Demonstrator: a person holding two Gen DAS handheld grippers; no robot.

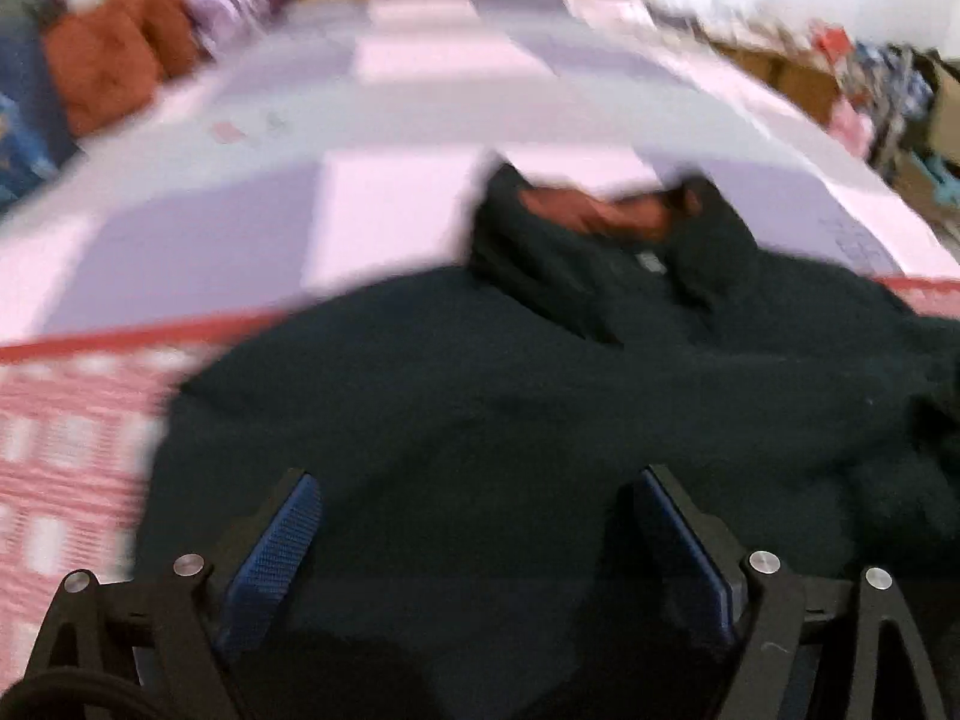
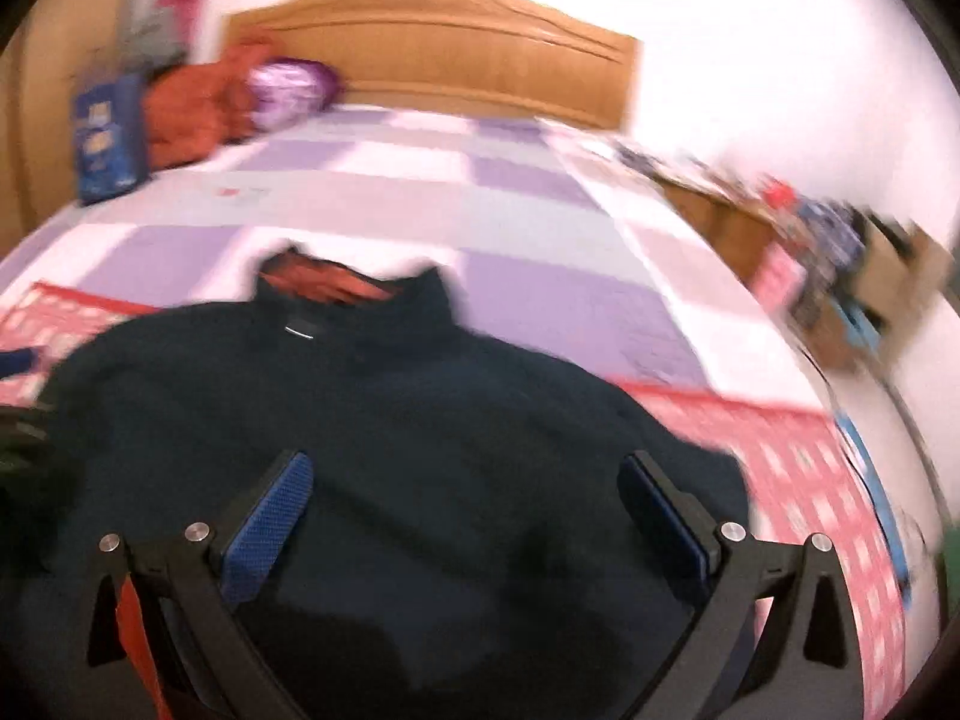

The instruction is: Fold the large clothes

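Dark jacket point(image 1: 480, 396) lies spread, collar away, on red-checked mat point(image 1: 66, 438) across foot of bed point(image 1: 420, 138). Orange lining shows at collar. Left gripper point(image 1: 474, 552) and right gripper point(image 2: 462, 516) both hang over it, jaws wide, nothing between. Step judged: approach for 1st fold. Next needs 2 edge pinches; both views blurred

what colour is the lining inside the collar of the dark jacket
Orange-red lining inside the dark jacket collar; clearest in the right wrist view.
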